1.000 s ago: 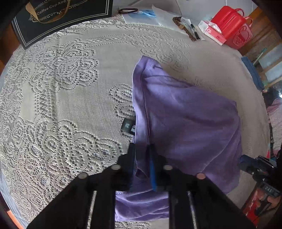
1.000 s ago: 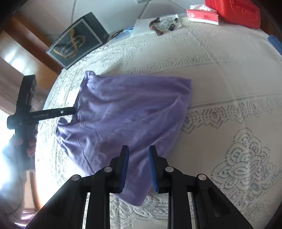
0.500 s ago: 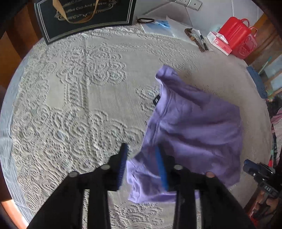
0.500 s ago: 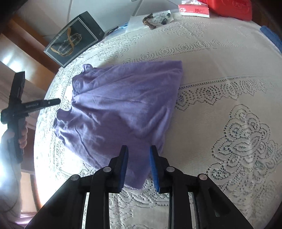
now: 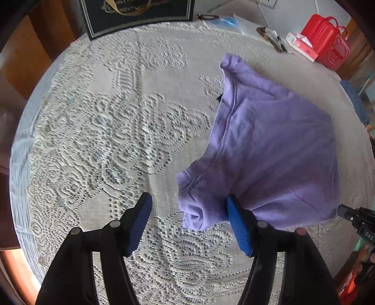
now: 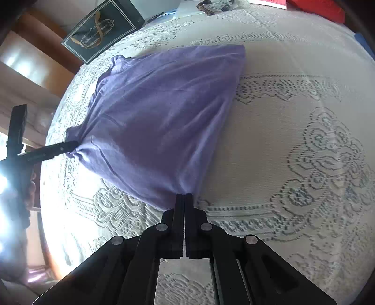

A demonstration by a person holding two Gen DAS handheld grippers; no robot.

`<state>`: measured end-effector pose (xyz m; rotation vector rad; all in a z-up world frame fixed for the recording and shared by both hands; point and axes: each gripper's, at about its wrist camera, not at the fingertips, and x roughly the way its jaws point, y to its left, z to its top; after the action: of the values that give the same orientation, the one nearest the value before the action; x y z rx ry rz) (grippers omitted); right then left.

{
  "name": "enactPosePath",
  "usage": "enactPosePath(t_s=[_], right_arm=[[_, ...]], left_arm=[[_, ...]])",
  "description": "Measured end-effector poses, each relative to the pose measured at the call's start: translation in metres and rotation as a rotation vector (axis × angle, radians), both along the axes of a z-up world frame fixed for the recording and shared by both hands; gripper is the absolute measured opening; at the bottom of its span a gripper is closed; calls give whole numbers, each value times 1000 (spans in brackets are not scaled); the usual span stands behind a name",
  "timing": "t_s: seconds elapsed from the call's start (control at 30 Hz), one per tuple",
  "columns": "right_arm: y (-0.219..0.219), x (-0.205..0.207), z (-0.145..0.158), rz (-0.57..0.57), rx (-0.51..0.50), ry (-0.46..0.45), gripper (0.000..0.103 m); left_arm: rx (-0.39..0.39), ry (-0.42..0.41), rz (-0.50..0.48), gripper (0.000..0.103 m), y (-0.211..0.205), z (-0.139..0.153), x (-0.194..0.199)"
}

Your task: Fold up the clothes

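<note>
Across the lace-covered counter [image 5: 131, 122] lies a purple shirt [image 5: 276, 150]; left tool [image 5: 187, 211] opening, empty; right tool [image 6: 184, 197] pinches its hem.

Shirt [image 5: 276, 150] flat on lace cloth [image 5: 121, 131], right of centre in left wrist view, collar end toward far edge. Behind it, along far rim: box [image 5: 138, 16] at left, papers [image 5: 234, 22] in middle, tissue pack [image 5: 302, 45] and case [image 5: 325, 40] at right.
</note>
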<state>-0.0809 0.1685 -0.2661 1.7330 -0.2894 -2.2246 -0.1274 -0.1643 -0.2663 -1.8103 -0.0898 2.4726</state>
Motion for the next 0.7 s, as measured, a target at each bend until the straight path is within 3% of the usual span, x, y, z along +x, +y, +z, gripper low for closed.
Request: enactPosePath(t_s=[0.13,0.23,0.33,0.43,0.6,0.67,0.7], right_arm=[[17,-21,24,-86,-34,142,25],[9,-48,26,-79,-76,187,25],[-4,-66,14,-46,-53,180,25],[-7,-69,-5,-39,-24,115,25],[18,-56,-8,-51,46,67,25],[31,-48,2,-65,12,87,31],[37,-46,6,-73,-1,99,35]], left_arm=[[98,47,-6,76,18,14,-3],[106,34,-39,76,42,5,-6],[47,-9,-23,76,43,-15,-6],[-15,5,-24,76,45,-23,-2],[-52,17,27,76,37,-1,15],[-72,62,62,87,28,14,26],[-58,66,82,102,24,17,31]])
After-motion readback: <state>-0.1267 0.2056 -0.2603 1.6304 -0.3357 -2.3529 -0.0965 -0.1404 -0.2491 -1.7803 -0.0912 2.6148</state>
